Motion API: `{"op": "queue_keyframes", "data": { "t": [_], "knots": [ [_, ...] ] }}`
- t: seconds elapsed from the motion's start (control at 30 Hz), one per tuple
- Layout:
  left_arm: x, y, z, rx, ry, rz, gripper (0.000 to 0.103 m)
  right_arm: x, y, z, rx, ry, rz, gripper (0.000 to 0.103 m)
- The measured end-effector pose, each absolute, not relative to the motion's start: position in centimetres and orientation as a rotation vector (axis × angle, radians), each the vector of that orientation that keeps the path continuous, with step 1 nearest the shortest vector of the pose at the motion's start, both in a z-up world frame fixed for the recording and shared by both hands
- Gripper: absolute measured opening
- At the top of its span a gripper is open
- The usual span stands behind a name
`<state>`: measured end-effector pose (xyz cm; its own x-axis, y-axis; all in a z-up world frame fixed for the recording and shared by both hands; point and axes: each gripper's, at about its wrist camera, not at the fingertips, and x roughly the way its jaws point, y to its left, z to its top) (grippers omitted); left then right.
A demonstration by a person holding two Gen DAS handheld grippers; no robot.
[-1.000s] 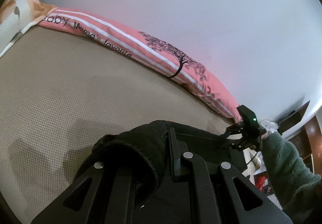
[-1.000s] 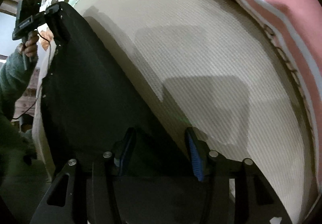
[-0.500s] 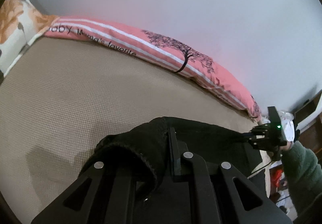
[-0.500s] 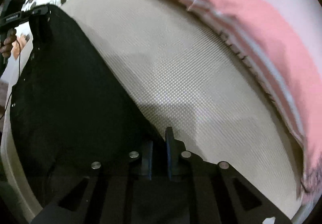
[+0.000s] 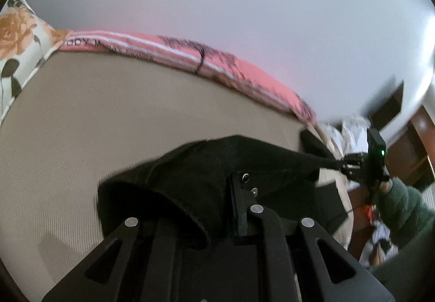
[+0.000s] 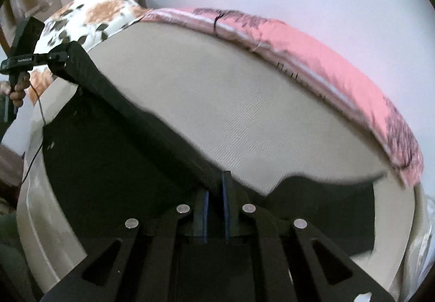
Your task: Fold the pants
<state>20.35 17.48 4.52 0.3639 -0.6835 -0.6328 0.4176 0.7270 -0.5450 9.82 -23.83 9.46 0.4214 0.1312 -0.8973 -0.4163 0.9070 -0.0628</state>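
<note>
Your left gripper (image 5: 231,193) and right gripper (image 6: 214,193) each pinch an edge of the black pants (image 6: 114,155), stretched taut above the bed (image 6: 244,112), lower left of frame. Next, I judge, carry both edges over evenly.

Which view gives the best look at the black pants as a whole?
The right wrist view: the black pants stretch taut across the beige bed, most of their spread visible. The left wrist view shows only bunched fabric near its gripper.

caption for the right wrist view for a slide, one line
Right gripper and left gripper pinch black pants, stretched taut over a beige bed.
</note>
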Motion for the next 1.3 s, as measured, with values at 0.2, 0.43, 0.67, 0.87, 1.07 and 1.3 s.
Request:
{"op": "queue_keyframes", "data": {
  "t": [0.2,0.43,0.67,0.87,1.07,1.3],
  "knots": [
    [15.1,17.7,1.8,-0.200,1.055,-0.761,0.015,4.8,-23.0,4.9,-0.235,1.206,0.346,0.006],
    [11.3,17.8,-3.8,-0.067,1.208,-0.739,0.019,1.6,-21.9,-0.5,-0.256,1.313,0.330,0.006],
    [10.4,17.9,-2.0,-0.049,1.194,-0.657,0.029,1.2,-21.4,-0.4,-0.268,1.302,0.251,0.015],
    [9.2,19.8,-1.1,0.056,1.223,-0.511,0.061,0.4,-21.6,1.0,-0.209,1.274,0.216,0.025],
    [7.2,23.4,0.2,-0.434,1.199,-0.497,0.061,-1.0,-22.4,3.8,-0.071,1.216,0.199,0.037],
    [8.1,22.6,-3.0,-0.851,1.270,-0.435,0.061,-1.2,-25.3,4.3,0.174,1.269,0.061,0.038]
  ]
}}
